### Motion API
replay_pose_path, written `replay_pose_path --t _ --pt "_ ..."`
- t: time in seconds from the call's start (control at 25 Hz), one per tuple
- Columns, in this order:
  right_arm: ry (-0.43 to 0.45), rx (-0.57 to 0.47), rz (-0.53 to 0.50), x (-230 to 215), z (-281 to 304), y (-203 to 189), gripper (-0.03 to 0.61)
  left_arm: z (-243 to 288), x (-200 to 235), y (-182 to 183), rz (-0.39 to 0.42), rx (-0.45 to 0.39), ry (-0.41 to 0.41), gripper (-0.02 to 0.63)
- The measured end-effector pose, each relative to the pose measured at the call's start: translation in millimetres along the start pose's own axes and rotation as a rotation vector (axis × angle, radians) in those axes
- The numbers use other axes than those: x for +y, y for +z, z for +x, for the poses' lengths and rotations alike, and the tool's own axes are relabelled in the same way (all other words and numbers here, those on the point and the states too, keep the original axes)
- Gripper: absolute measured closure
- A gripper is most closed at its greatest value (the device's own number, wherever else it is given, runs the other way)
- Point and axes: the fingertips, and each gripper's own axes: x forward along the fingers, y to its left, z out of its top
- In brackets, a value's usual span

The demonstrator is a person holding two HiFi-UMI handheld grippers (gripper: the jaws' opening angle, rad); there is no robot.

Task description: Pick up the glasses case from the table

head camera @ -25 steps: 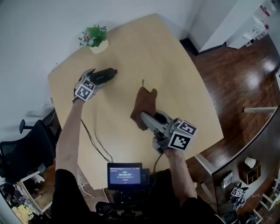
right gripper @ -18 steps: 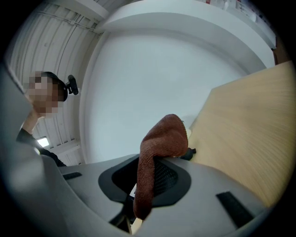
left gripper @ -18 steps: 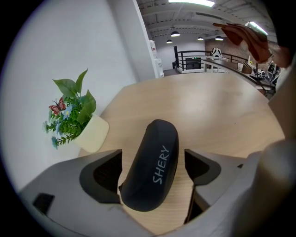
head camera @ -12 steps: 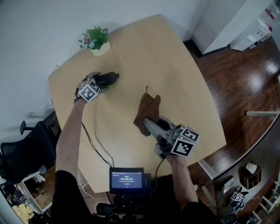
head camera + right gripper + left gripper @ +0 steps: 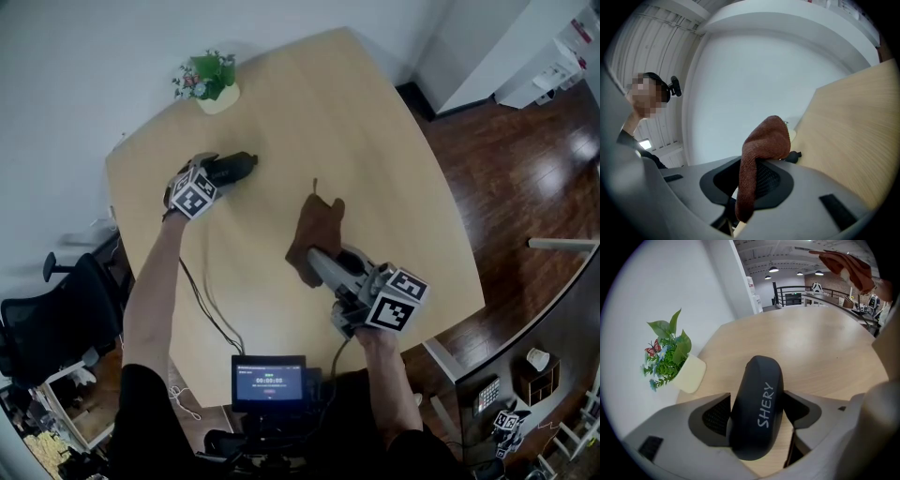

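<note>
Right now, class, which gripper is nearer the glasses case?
Left. The left gripper has the case between its closing jaws; the right gripper, holding a cloth, is well off to the case's right.

The case (image 5: 240,164) lies on the table (image 5: 375,141) toward its far left, between the jaws of my left tool (image 5: 221,172), which are closing round it. Beyond it, at the table's far left corner, stands the plant (image 5: 211,80) (left of the case in the left gripper view). The cloth (image 5: 315,225) is pinched in my right tool (image 5: 315,257) over the table's middle, well right of the case. The screen (image 5: 269,380) sits at the near edge, between my arms.
</note>
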Motion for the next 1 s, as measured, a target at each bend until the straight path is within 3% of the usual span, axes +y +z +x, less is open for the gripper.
replay_pose_path --t 0.2,0.36,0.6,1.0 --pt "0.018 0.002 -0.009 12 1 -1 0.512 -16 -8 5 -0.03 -0.039 0.013 0.245" --pt "0.036 0.001 -0.022 26 1 -2 0.512 -36 -13 19 -0.106 -0.117 0.015 0.25" --pt "0.054 -0.012 -0.039 45 -5 -1 0.512 -74 -13 36 -0.299 -0.318 0.053 0.253" --pt "0.089 -0.039 -0.085 88 -14 1 0.512 -170 -40 71 -0.512 -0.625 0.074 0.256"
